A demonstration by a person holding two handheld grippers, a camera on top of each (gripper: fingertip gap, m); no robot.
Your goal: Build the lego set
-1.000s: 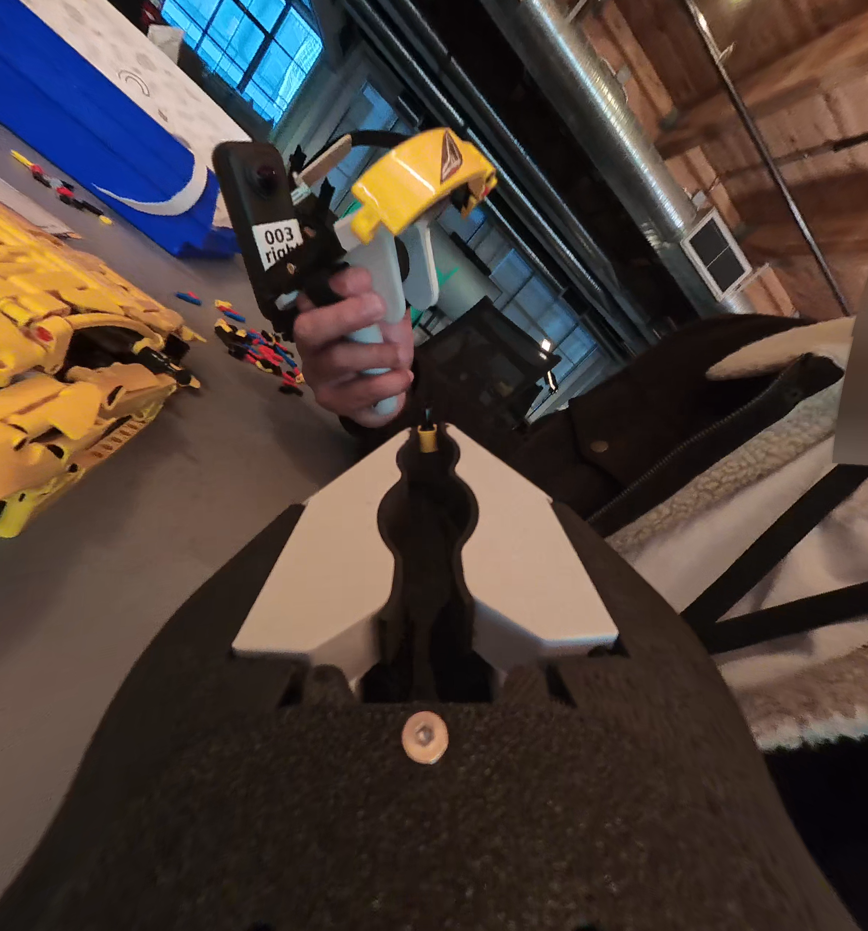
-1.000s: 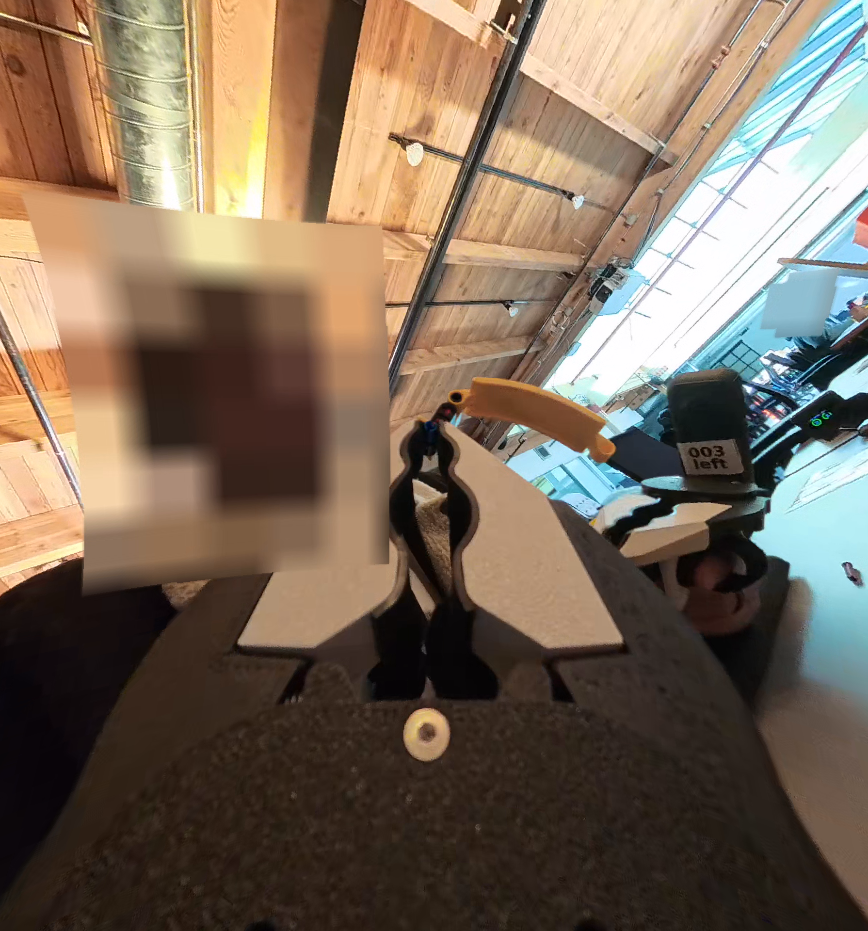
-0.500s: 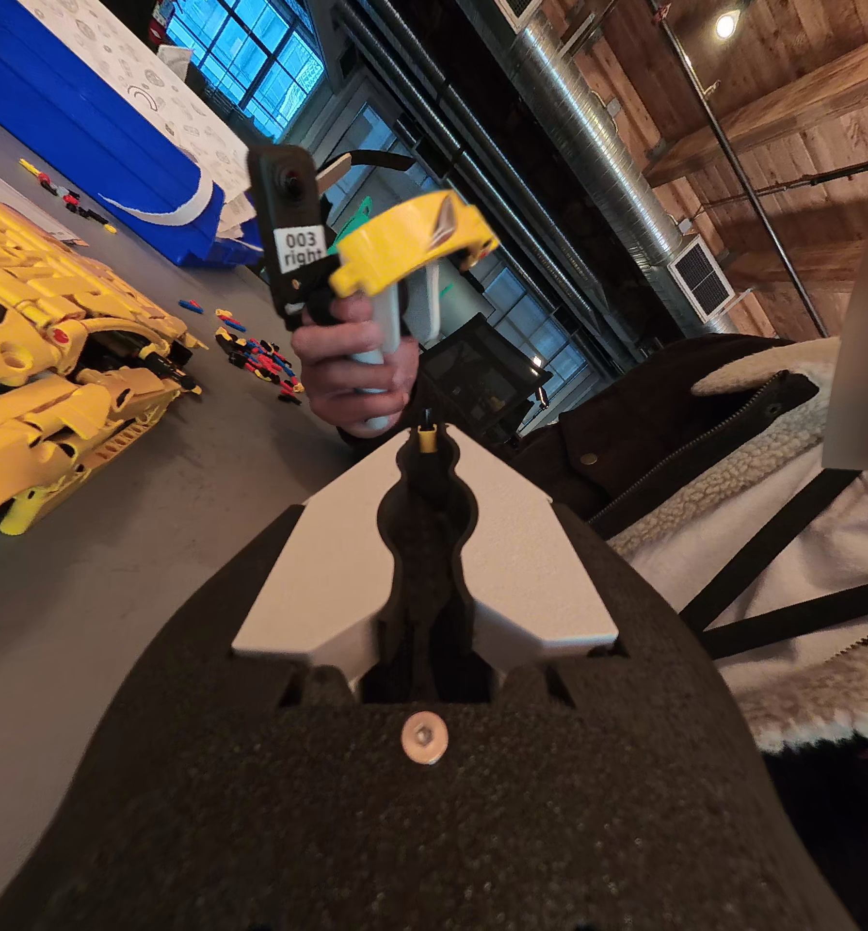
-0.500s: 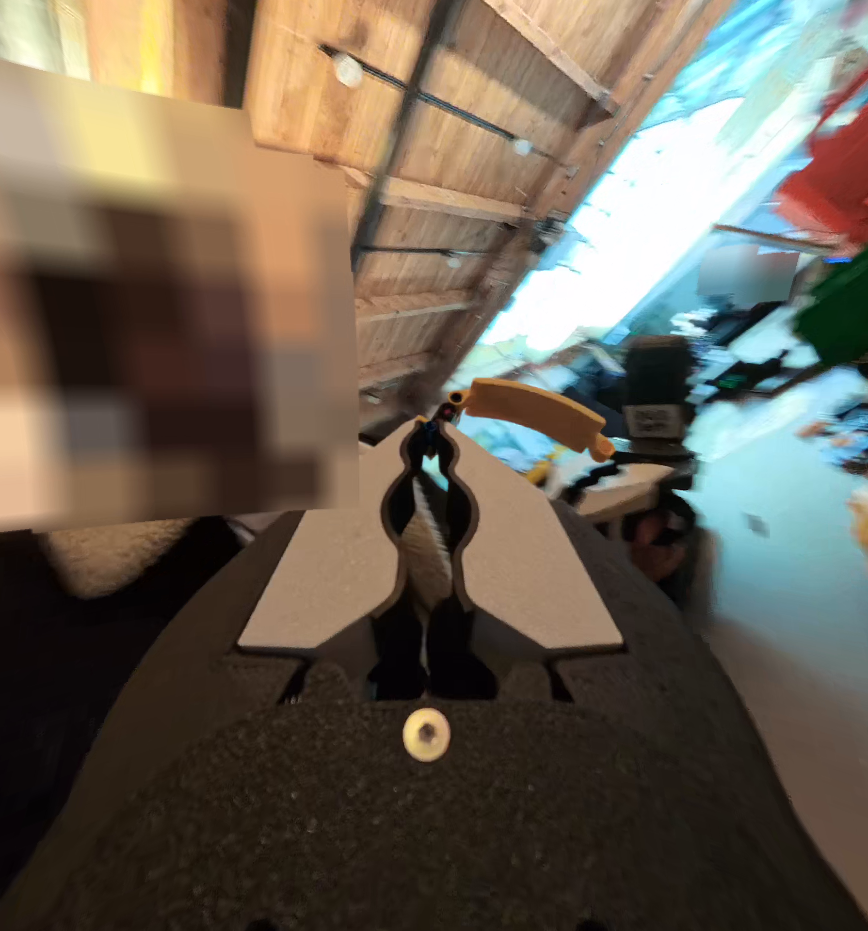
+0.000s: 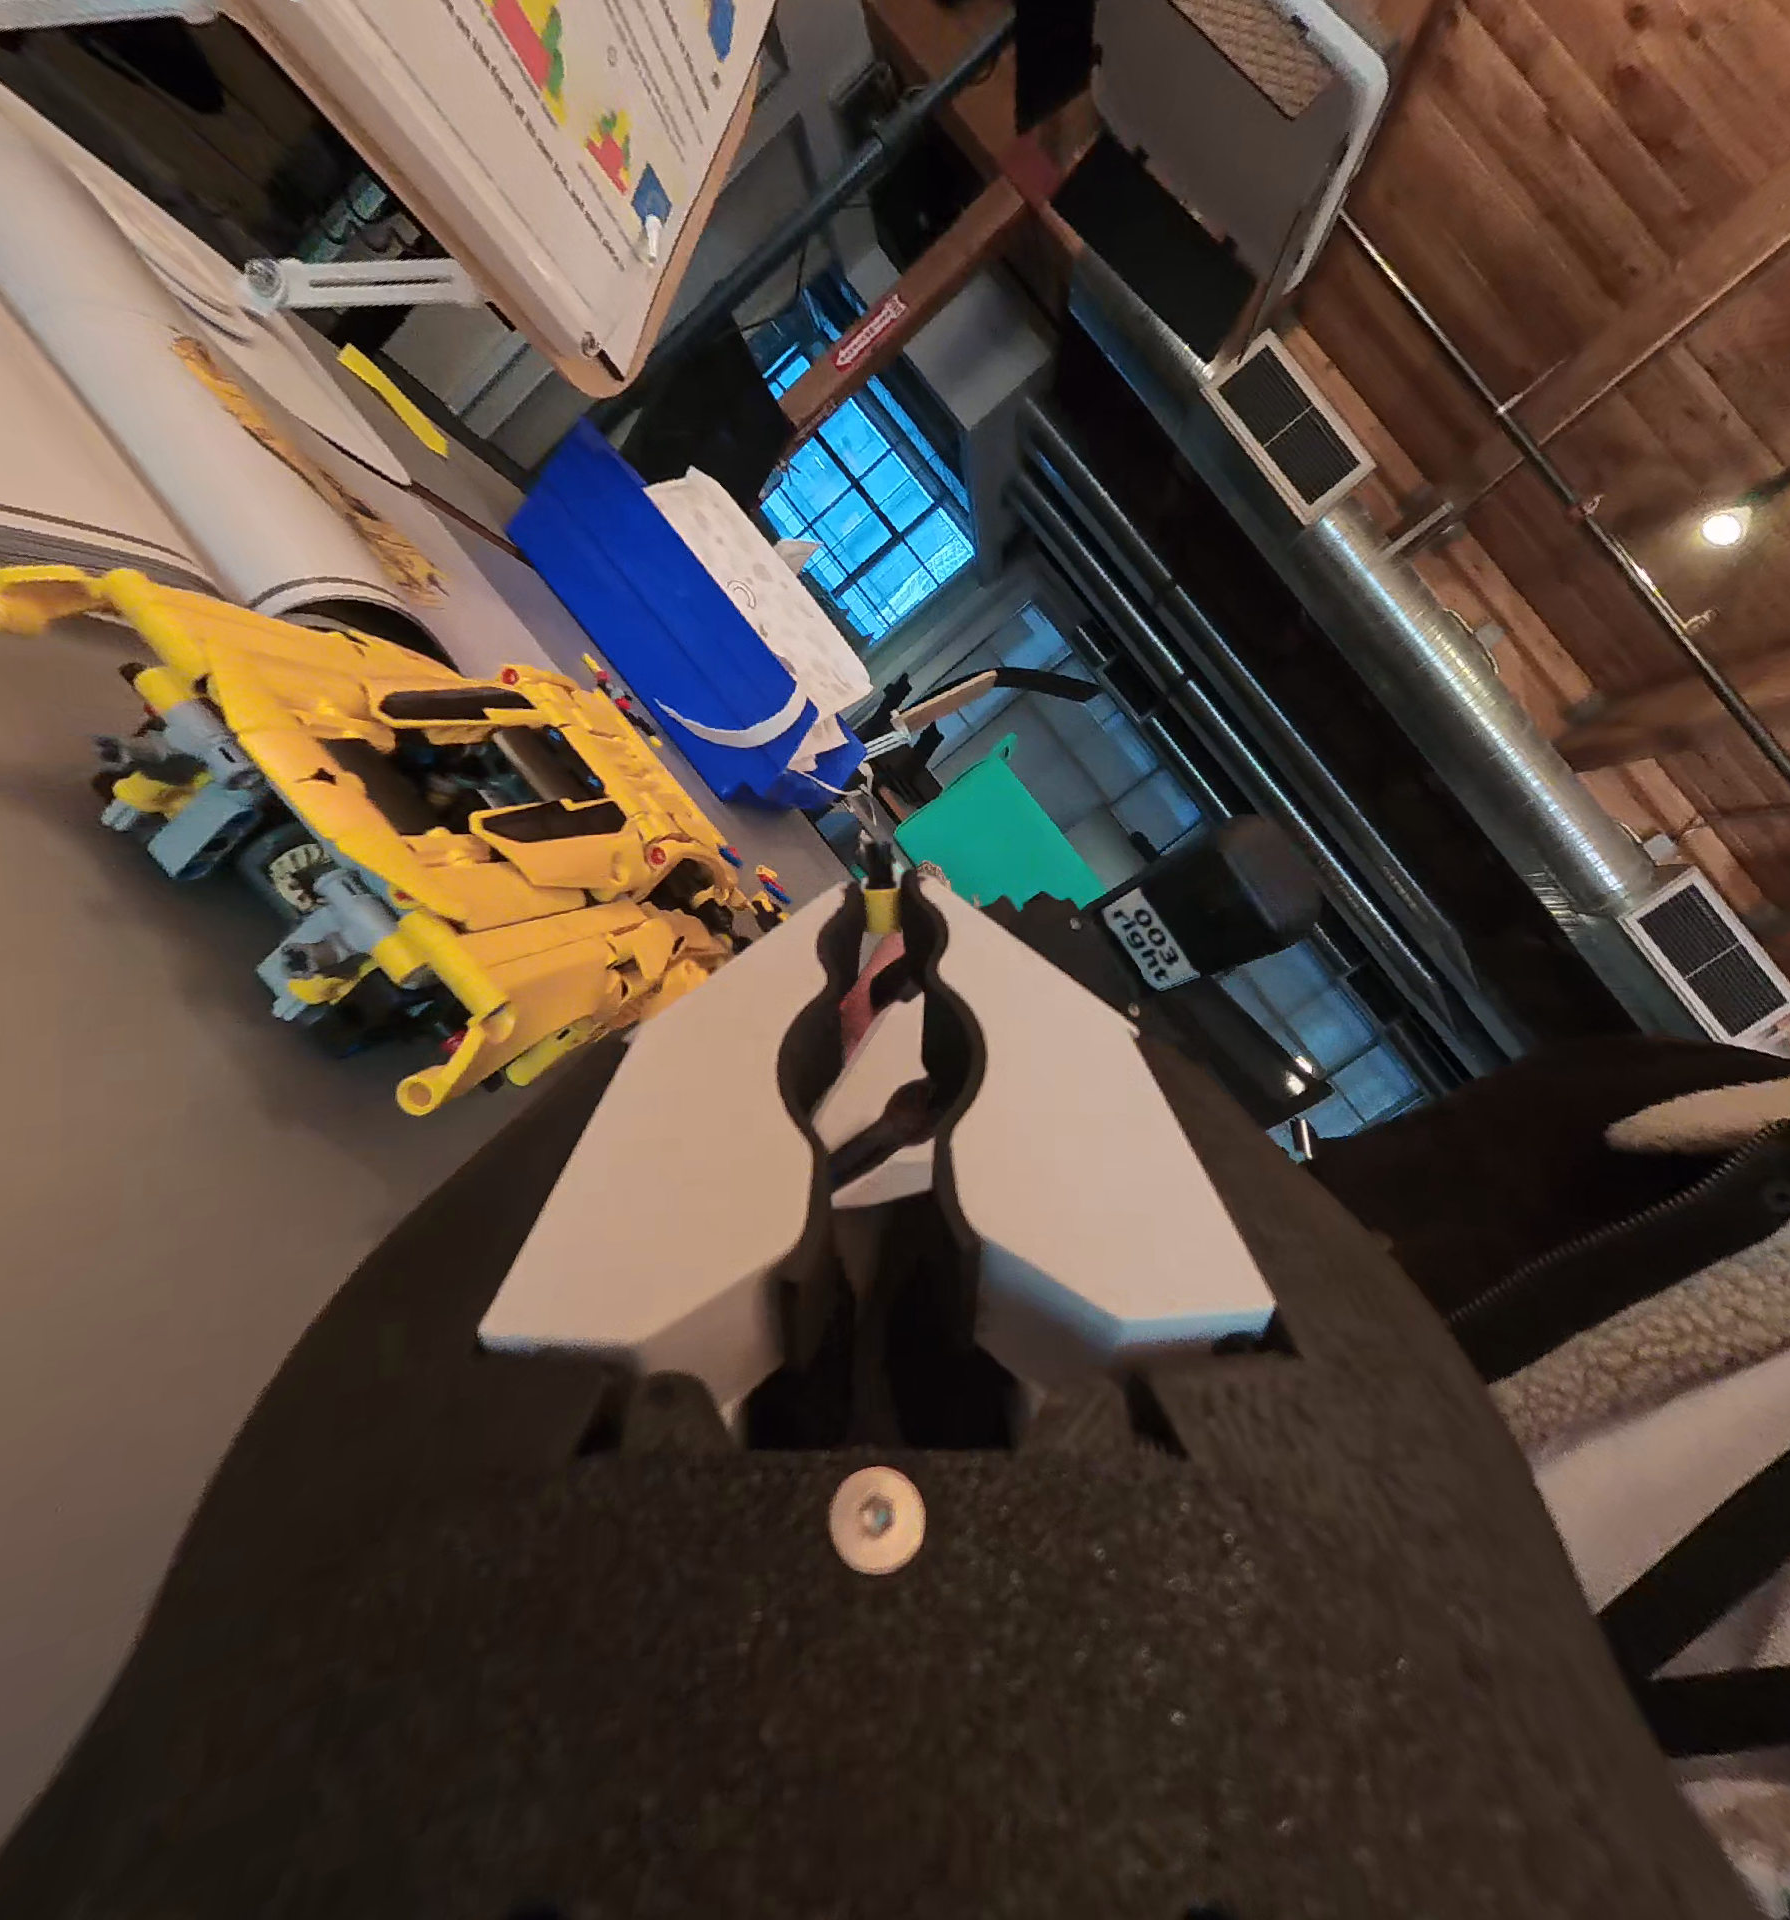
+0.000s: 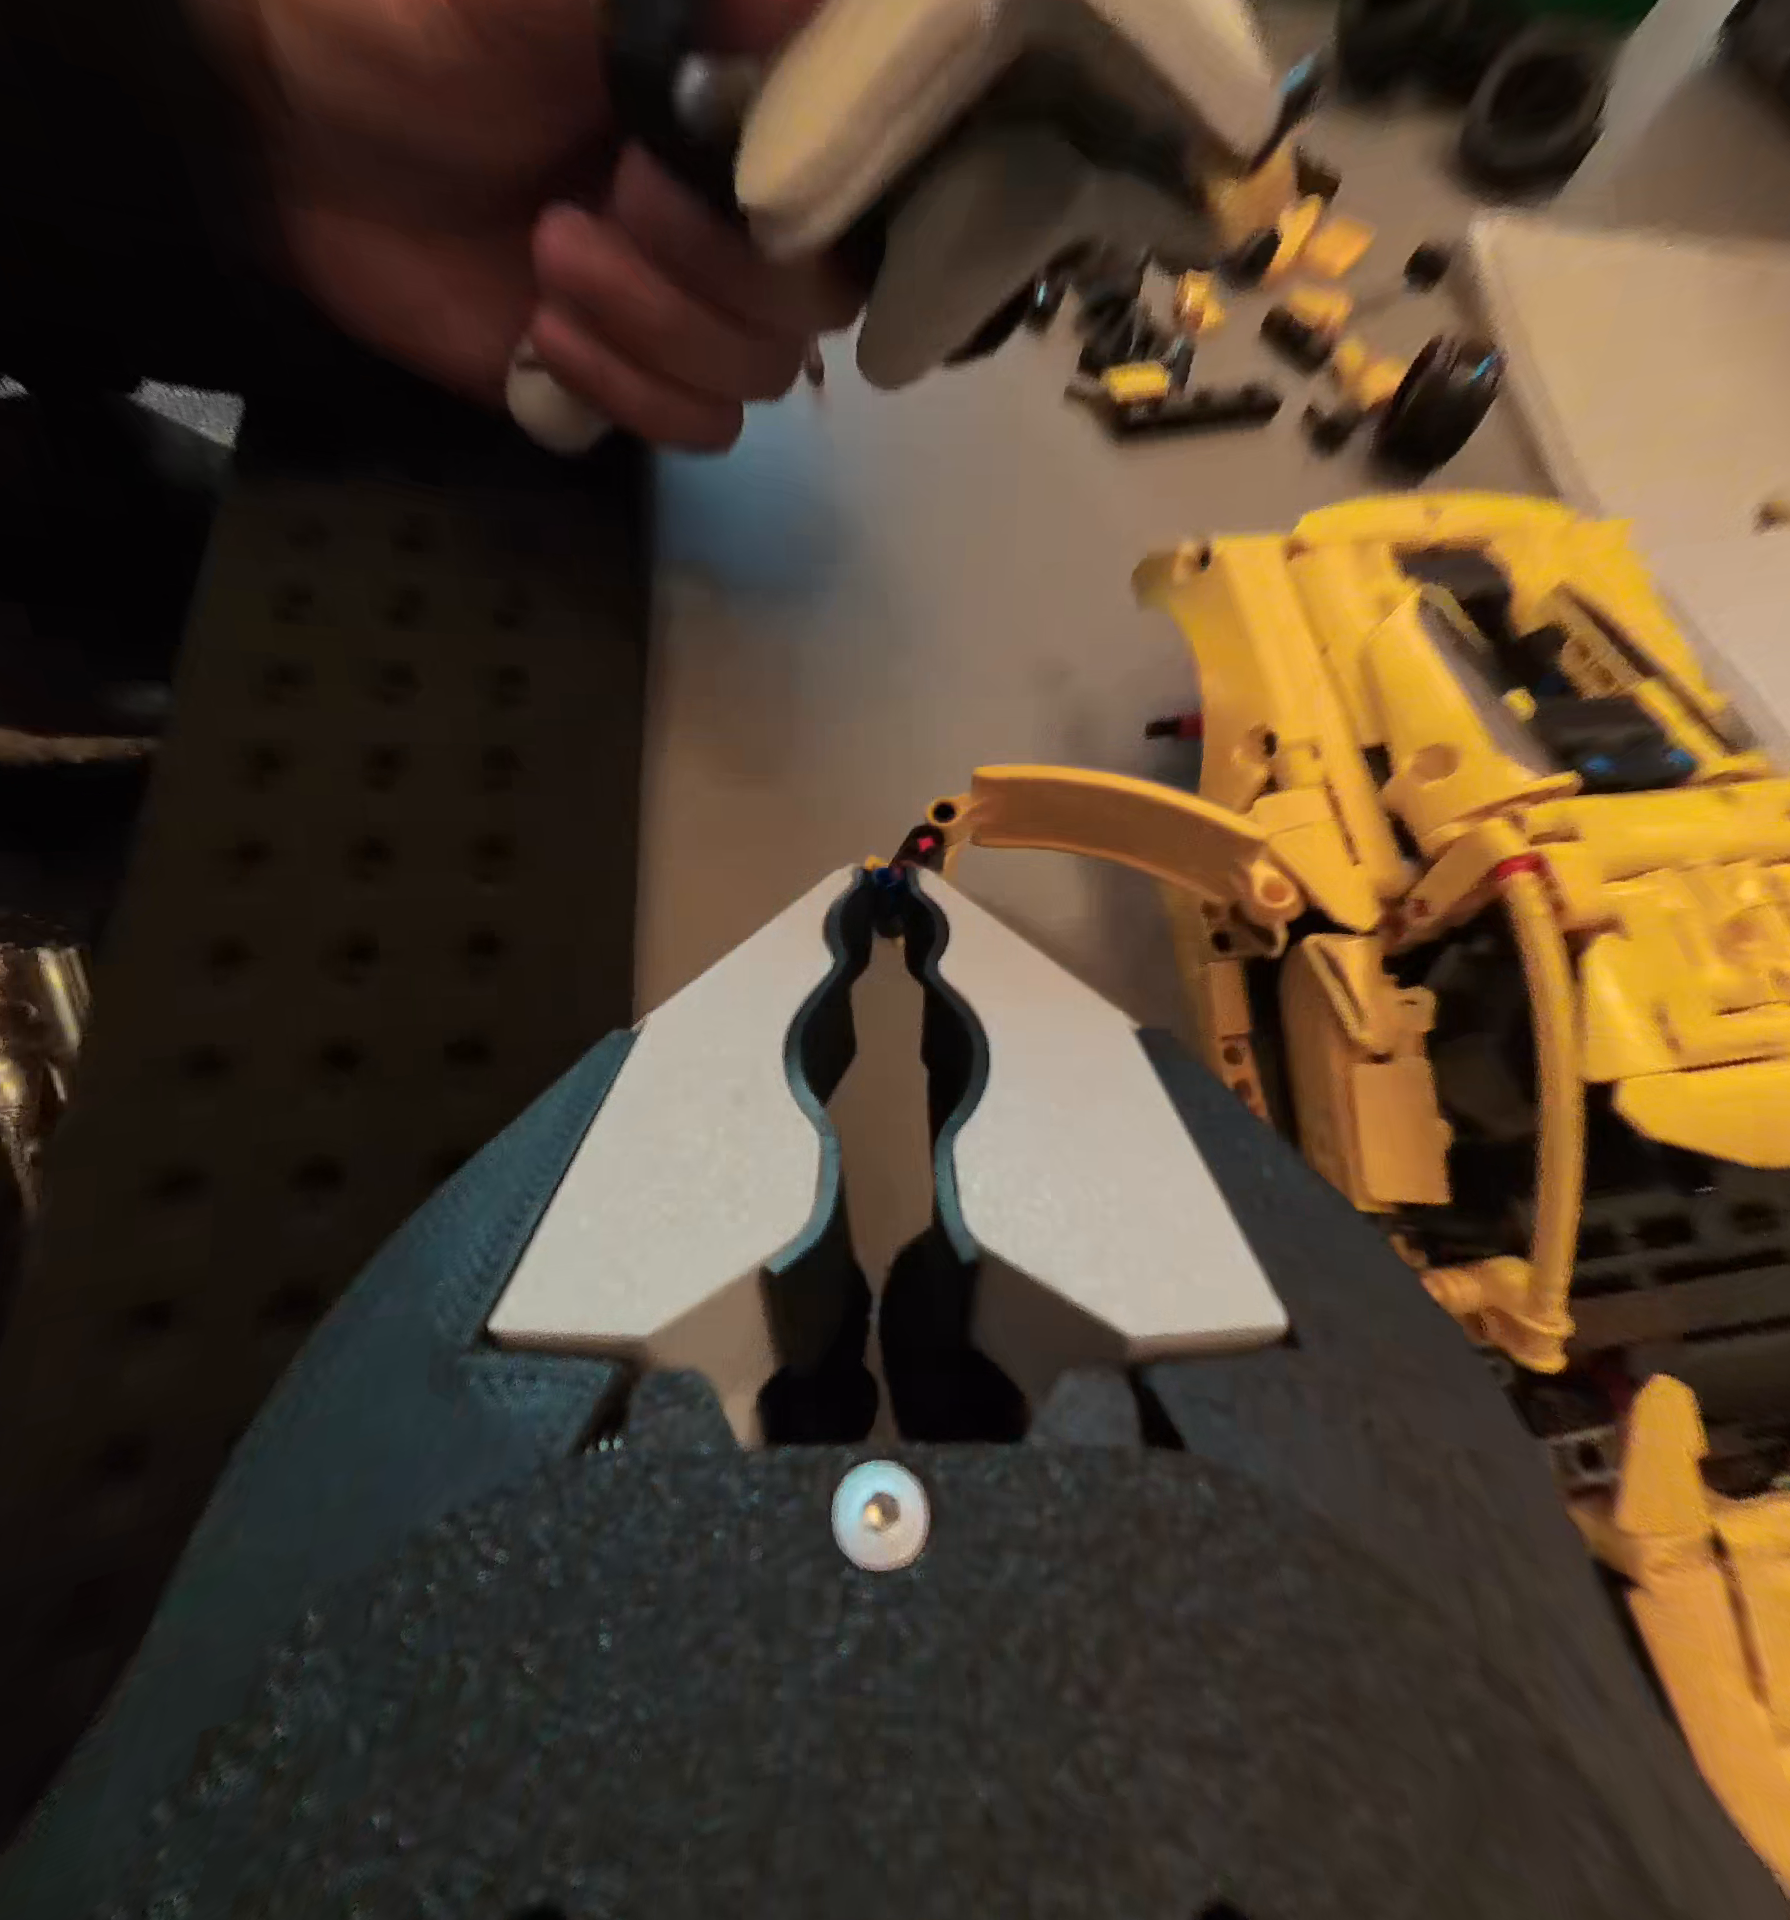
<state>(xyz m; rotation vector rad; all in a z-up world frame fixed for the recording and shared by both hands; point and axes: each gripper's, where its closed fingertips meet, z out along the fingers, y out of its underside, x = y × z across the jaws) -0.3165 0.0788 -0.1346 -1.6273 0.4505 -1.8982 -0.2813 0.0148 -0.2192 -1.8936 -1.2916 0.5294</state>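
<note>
Right gripper [image 6: 886,883] clamps a curved yellow piece [image 6: 1109,821] beside the yellow car [image 6: 1493,831]; left gripper [image 5: 878,902] pinches a yellow pin [image 5: 878,906]

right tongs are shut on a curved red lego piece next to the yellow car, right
Not quite: the curved piece is yellow, not red, as the right wrist view shows. The right tongs are shut on its end connector, next to the yellow car.

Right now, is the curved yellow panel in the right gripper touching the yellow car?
Cannot tell. In the right wrist view the curved yellow panel overlaps the yellow car; blur hides any gap.
</note>
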